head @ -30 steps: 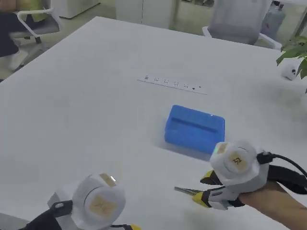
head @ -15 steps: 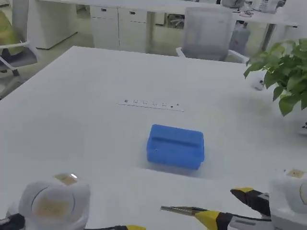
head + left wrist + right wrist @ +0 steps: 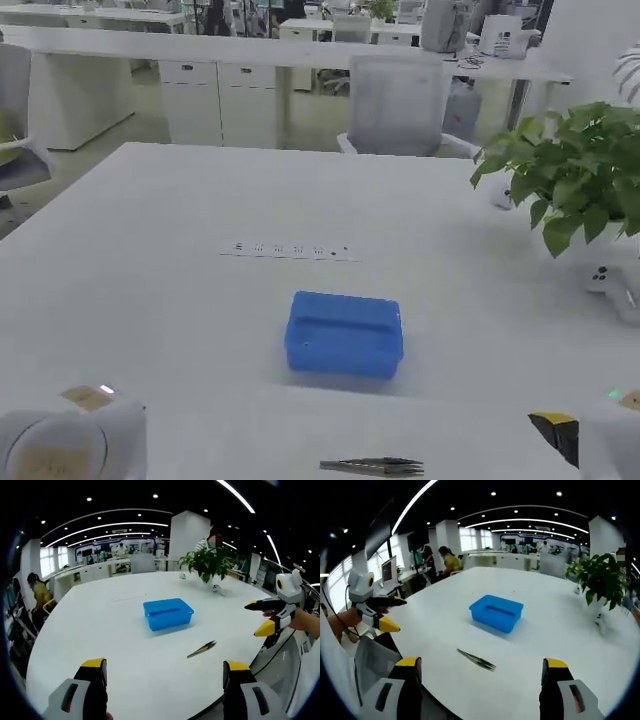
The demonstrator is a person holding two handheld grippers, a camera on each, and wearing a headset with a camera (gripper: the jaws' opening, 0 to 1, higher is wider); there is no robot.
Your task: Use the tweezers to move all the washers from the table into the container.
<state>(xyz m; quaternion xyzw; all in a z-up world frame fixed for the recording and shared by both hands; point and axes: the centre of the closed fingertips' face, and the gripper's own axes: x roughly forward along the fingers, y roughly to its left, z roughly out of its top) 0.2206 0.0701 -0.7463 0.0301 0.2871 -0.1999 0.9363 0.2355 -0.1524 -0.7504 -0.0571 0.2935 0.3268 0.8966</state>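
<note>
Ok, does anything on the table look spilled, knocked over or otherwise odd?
Nothing stands out. The blue container sits upright on the white table, and the tweezers lie flat in front of it, apart from it.

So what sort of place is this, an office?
Most likely an open-plan office: rows of white desks with drawer cabinets, a swivel chair at a big white table, a potted plant, and long strip lights overhead.

From the near edge, the head view looks forward and down over the white surface [image 3: 150, 260]. Both gripper views sit low there, angled inward: the left one catches the right gripper [image 3: 251, 619] at 3 o'clock, the right one the left gripper [image 3: 401, 614] at 9 o'clock. All three share the blue container [image 3: 344, 333] and tweezers [image 3: 372, 465].
</note>
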